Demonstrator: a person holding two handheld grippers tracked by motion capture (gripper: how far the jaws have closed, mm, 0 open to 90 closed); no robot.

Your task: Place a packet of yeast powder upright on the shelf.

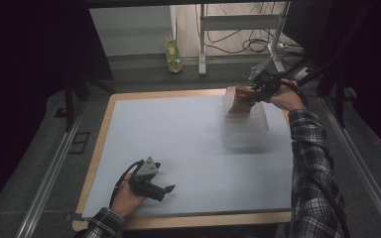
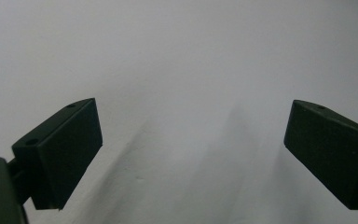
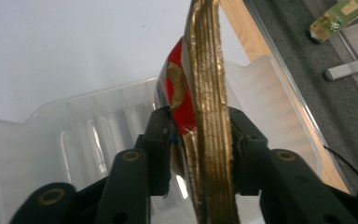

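**High view: right gripper holds a red and gold packet over a clear tray**

High view, left to right: the left gripper (image 1: pixel 155 182) rests low on the white table top (image 1: pixel 178 144) in the person's left hand (image 1: pixel 127 198), well apart from everything else. Its jaws stand wide apart with nothing between them, and the left gripper view looks past them onto bare white surface.

Farther right, the right gripper (image 1: pixel 249 97) points down at the clear plastic tray (image 1: pixel 246 130) lying near the table's far right corner. A red and gold packet (image 1: pixel 241 96) sits between its jaws, directly above the tray's far end.

Right gripper view shows the packet (image 3: pixel 208 116) edge-on and upright, its ribbed gold seam running up from between the black fingers (image 3: pixel 161 140), with a red panel bearing a gold mark on one side; no writing can be read. Both pads press on the packet. Beneath it lie the tray's (image 3: pixel 74 135) ribbed compartments. Nothing blocks the way to the tray.

Beyond the table, a yellowish bottle (image 1: pixel 172 54) stands on the floor.
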